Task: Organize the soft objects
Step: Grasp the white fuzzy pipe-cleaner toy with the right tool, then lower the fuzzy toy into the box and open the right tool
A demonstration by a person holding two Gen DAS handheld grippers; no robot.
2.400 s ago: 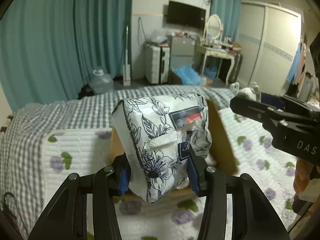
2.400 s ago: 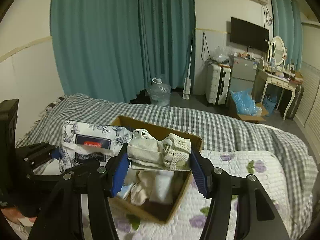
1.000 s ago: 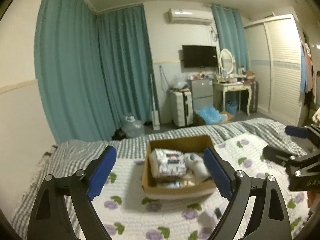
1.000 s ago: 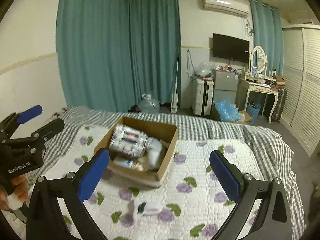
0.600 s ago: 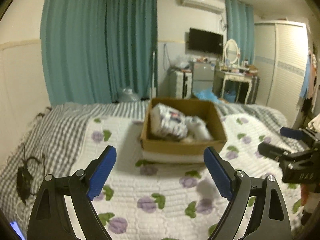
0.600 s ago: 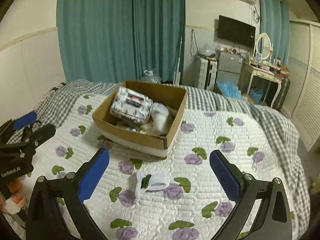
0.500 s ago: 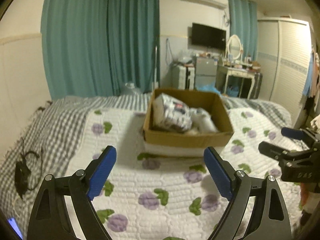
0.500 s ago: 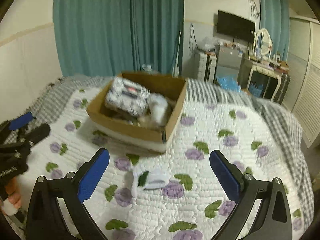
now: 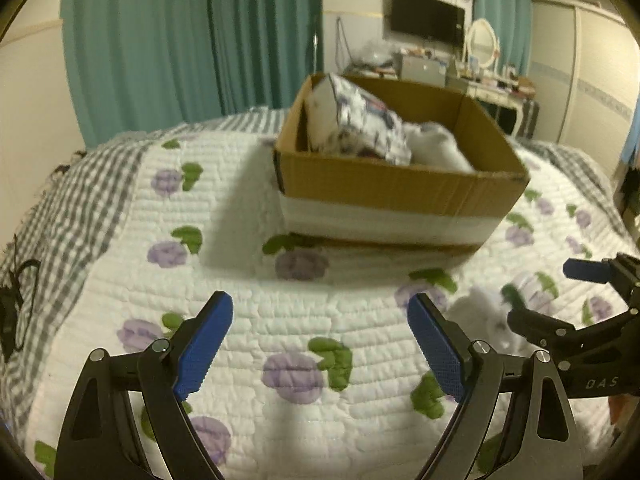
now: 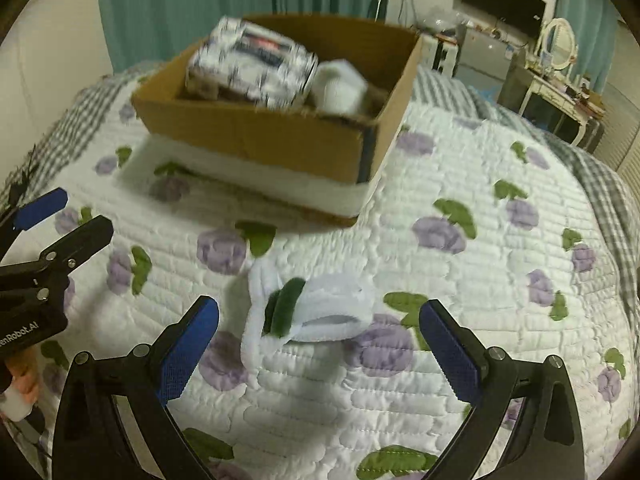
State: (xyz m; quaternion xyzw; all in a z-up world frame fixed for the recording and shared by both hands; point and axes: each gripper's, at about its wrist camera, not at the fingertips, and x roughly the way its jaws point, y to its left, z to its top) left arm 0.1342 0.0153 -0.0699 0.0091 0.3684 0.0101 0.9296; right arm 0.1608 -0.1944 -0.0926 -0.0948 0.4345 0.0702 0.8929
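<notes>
A small white sock (image 10: pixel 310 312) with a dark green patch lies on the quilted floral bedspread (image 10: pixel 480 280), just ahead of and between the fingers (image 10: pixel 188 344) of the right gripper (image 10: pixel 319 344), which stand wide apart and touch nothing. Beyond it sits a cardboard box (image 10: pixel 256 136) holding a floral tissue pack (image 10: pixel 250 62) and white cloth (image 10: pixel 336 88). The left gripper (image 9: pixel 320 344), fingers (image 9: pixel 202 340) also spread and empty, hovers above the bedspread with the box ahead.
</notes>
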